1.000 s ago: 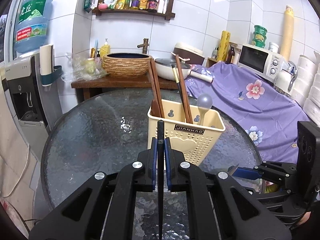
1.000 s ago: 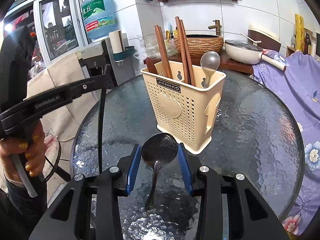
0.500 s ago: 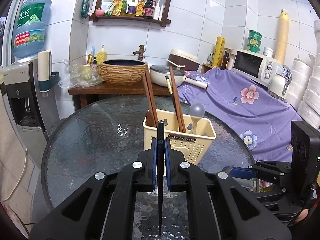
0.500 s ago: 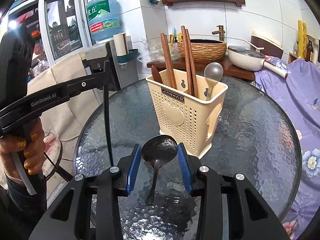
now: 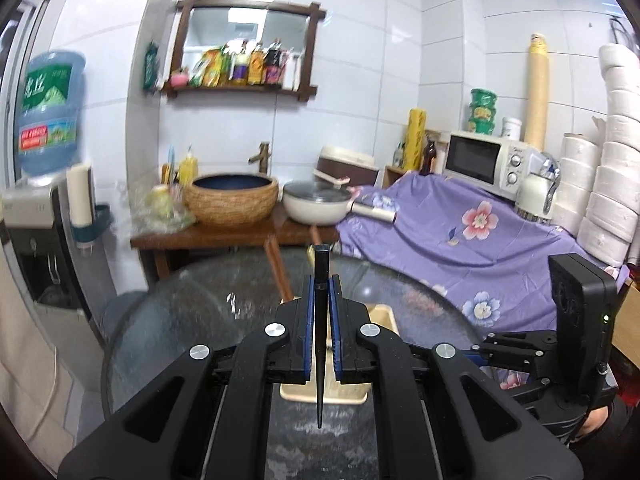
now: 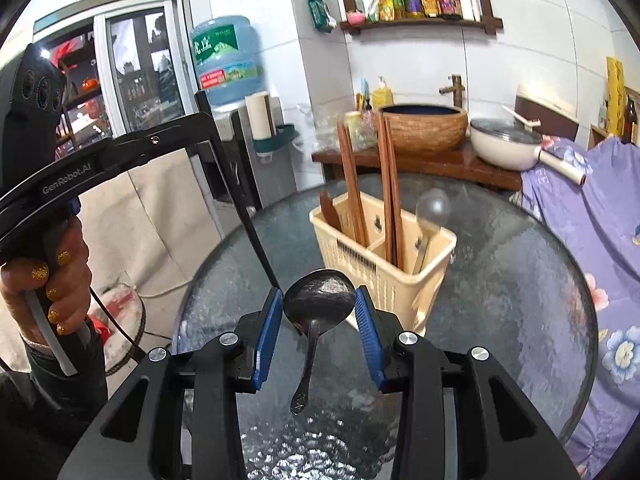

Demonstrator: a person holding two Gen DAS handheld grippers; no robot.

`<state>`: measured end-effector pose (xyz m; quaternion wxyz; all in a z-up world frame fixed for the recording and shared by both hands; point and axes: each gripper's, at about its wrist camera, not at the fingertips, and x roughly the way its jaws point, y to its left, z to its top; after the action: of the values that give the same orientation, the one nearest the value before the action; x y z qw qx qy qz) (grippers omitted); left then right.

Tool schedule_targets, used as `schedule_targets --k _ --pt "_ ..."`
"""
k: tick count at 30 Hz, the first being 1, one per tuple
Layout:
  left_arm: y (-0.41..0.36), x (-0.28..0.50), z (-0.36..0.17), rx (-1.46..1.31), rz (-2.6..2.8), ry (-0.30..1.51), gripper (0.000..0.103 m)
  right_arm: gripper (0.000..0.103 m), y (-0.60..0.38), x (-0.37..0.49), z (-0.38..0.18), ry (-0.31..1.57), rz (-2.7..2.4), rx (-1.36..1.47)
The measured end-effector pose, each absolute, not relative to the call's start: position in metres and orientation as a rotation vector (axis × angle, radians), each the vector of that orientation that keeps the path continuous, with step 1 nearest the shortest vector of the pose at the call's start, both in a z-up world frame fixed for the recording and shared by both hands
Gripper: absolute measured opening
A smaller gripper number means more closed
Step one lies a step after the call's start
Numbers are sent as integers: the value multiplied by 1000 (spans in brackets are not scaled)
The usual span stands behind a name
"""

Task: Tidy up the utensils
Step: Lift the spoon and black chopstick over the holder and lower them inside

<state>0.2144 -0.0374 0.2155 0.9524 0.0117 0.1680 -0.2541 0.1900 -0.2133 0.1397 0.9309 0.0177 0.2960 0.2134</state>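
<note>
Above the glass table [image 6: 520, 280], both grippers have risen over the utensil basket [image 6: 384, 264], left gripper [image 5: 321, 312] clamping a black chopstick [image 5: 320, 340], right gripper [image 6: 318, 312] pinching a spoon [image 6: 316, 304], ready for dropping in.

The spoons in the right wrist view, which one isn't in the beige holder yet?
The dark metal spoon, clamped by its bowl in the right gripper with its handle hanging down. The other, a pale spoon, stands bowl-up inside the beige holder.

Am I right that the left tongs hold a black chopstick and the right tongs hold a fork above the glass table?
Not quite: the right tongs hold a dark metal spoon, not a fork, as the right wrist view shows. The left tongs do hold a black chopstick above the glass table.
</note>
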Motion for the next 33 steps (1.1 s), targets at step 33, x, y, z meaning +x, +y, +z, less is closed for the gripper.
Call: schedule_targets --k 33 --pt "-89 335 192 -43 -445 410 7 37 -224 274 127 468 234 -81"
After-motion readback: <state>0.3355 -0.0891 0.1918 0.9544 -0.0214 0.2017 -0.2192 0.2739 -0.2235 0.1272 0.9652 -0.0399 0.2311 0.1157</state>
